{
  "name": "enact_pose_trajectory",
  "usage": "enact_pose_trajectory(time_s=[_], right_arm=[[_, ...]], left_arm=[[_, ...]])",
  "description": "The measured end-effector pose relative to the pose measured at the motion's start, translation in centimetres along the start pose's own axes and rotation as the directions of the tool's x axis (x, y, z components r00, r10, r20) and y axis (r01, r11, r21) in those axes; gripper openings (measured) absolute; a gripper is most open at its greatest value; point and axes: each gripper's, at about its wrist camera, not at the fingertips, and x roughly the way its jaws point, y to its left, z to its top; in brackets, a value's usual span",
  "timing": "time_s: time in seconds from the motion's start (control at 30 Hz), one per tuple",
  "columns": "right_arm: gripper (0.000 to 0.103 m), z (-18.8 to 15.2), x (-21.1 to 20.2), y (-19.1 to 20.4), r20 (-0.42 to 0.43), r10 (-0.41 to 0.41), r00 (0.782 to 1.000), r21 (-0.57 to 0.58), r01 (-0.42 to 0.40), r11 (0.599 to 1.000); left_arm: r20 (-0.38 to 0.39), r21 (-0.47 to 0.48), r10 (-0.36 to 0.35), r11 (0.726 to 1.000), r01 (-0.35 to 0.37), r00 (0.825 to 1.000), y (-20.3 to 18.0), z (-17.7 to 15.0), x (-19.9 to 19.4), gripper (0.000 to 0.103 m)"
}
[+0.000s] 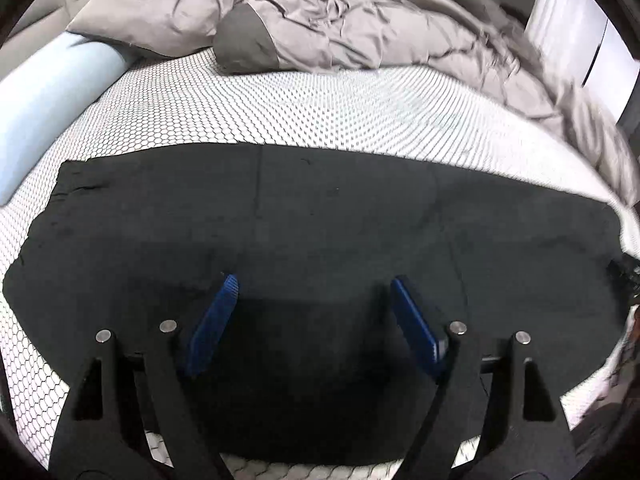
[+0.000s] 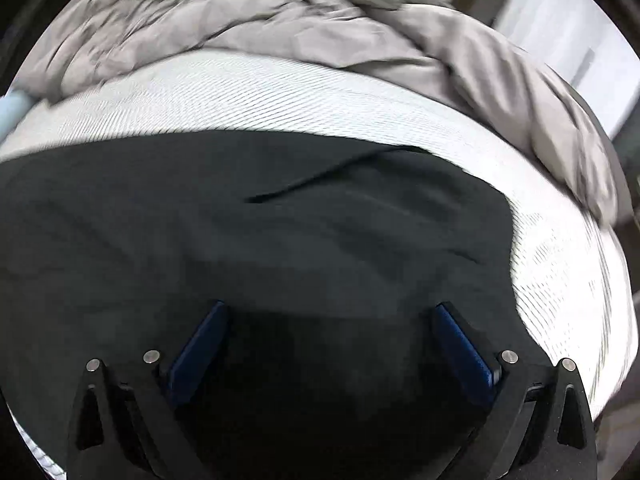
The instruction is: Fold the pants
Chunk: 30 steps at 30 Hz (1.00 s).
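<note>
Two grippers hang over the work with nothing between their blue pads: the left gripper (image 1: 312,284) stands with jaws spread, and the right gripper (image 2: 330,312) is likewise spread and holding nothing.

Location: the black pants (image 1: 320,232) lie flat on the white mesh-patterned mattress (image 1: 312,100), along its near edge and clear of the crumpled grey duvet (image 1: 360,12) heaped at the far side. A pale blue bolster (image 1: 44,96) lies at the left, apart from the garment.

Step in hand, as judged: between grasps. The garment looks laid out lengthwise, possibly already doubled leg on leg, though the dark cloth hides the layers.

Next move, as judged: each gripper must come down on an edge or end of the cloth, pinch through every layer, lift, and carry it across for a fold.

Condition of the garment: mostly smooth in the left view; the right view, which is blurred, shows soft ripples and one dark diagonal crease or seam (image 2: 320,180) towards the far edge
</note>
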Motion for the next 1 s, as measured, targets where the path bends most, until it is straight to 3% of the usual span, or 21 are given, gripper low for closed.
enact_pose_trajectory(time_s=[0.1, 0.17, 0.27, 0.33, 0.43, 0.5, 0.57, 0.7, 0.8, 1.0], right_arm=[[0.103, -0.2, -1.6, 1.3, 0.034, 0.19, 0.981, -0.022, -0.189, 0.982], [0.103, -1.1, -1.6, 3.1, 0.01, 0.231, 0.973, -0.113, -0.228, 0.967], [0.102, -3.2, -0.6, 4.0, -0.029, 0.124, 0.992, -0.242, -0.127, 0.962], [0.102, -3.5, -0.6, 1.4, -0.022, 0.111, 0.994, -0.19, -0.113, 0.975], [0.102, -4.3, -0.8, -3.4, 0.001, -0.038, 0.999, -0.098, 0.038, 0.994], [0.102, -4.8, -1.0, -5.2, -0.012, -0.088, 0.996, -0.055, 0.087, 0.995], [0.102, -4.9, -1.7, -5.9, -0.006, -0.092, 0.996, -0.031, 0.092, 0.995], [0.102, -5.0, -2.8, -5.2, 0.027, -0.135, 0.99, -0.075, 0.137, 0.988], [0.102, -5.4, -4.5, -3.9, 0.054, -0.102, 0.993, -0.099, 0.107, 0.989], [0.102, -5.2, -6.1, -0.9, 0.111, -0.046, 0.993, -0.144, 0.062, 0.988]], left_arm=[[0.016, -0.029, 0.092, 0.995, -0.092, 0.996, 2.2, -0.4, -0.5, 0.081], [-0.011, -0.086, 0.092, 0.992, -0.093, 0.996, 4.9, -1.3, 0.1, 0.081], [0.004, -0.147, 0.065, 0.987, -0.064, 0.998, 8.2, -2.3, -0.5, 0.081], [0.013, -0.17, 0.077, 0.983, -0.074, 0.997, 9.6, -2.6, -1.2, 0.081], [0.02, -0.176, 0.077, 0.982, -0.073, 0.997, 9.9, -3.0, -1.5, 0.081], [0.022, -0.158, 0.104, 0.983, -0.099, 0.994, 9.3, -3.2, -1.9, 0.081], [0.028, -0.148, 0.111, 0.983, -0.106, 0.993, 8.0, -3.1, -2.5, 0.081], [0.091, -0.1, 0.056, 0.994, -0.047, 0.994, 3.3, -2.5, -4.6, 0.081], [0.121, -0.022, 0.004, 1.0, -0.001, 0.993, -1.4, -2.0, -5.3, 0.081], [0.091, 0.131, -0.16, 0.98, 0.147, 0.983, -13.0, -3.1, -4.7, 0.081]])
